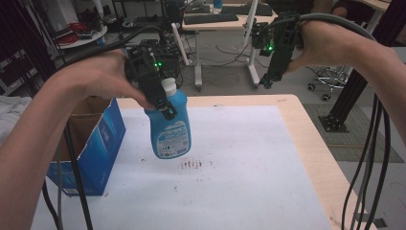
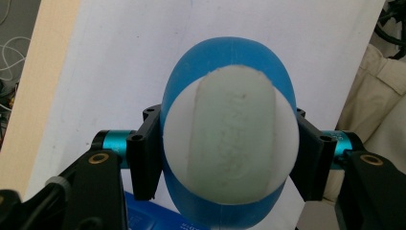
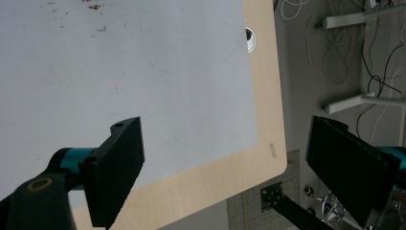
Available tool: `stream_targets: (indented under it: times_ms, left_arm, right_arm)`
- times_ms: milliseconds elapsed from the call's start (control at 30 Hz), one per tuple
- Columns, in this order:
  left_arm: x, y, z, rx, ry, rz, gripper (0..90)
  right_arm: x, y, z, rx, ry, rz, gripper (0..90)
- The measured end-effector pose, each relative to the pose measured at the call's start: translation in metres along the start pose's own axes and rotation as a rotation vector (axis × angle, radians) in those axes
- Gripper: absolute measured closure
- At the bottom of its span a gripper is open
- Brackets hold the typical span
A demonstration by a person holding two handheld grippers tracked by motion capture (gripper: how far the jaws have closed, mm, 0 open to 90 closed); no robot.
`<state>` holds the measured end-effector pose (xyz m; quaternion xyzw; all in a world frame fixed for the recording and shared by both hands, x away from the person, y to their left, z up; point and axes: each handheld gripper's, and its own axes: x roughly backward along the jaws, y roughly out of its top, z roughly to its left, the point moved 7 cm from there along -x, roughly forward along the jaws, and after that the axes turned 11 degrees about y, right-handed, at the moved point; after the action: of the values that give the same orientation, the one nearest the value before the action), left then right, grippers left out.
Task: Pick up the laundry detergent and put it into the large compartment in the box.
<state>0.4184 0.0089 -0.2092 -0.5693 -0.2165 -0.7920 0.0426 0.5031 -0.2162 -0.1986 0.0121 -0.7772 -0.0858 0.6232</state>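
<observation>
1. Blue detergent bottle (image 1: 169,125) with a white cap (image 2: 230,136) hangs tilted above the table (image 1: 249,158), beside the blue box (image 1: 98,143).
2. Your left gripper (image 1: 160,100) has its fingers (image 2: 143,158) clamped on its neck.
3. Your right gripper (image 1: 266,81) hovers over the far edge, fingers (image 3: 117,167) spread wide, empty.

My left gripper (image 1: 165,111): black jaws, teal-blue collars behind pads, green light on body. Bottle (image 1: 168,129) in it: bright blue body, white cap (image 2: 230,139), label pale blue and white with small print. Box (image 1: 98,139) at 9 o'clock of bottle: blue outside with white marks, brown cardboard inside. Table (image 1: 306,143): light wood rim, white sheet on top, dark red specks at 5 o'clock of bottle. My right gripper (image 1: 265,82): black jaws, green light.
</observation>
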Motion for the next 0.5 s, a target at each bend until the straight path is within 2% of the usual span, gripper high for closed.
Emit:
stream_targets:
  times_ms: [200, 500]
  left_arm:
    - [0.014, 0.006, 0.009, 0.014, -0.012, -0.014, 38.6]
    - [0.036, 0.006, 0.024, 0.055, 0.010, -0.043, 38.6]
  right_arm:
    - [0.000, 0.000, 0.001, 0.002, -0.002, 0.000, 12.4]
    - [-0.001, 0.000, -0.001, 0.000, -0.003, 0.000, 12.4]
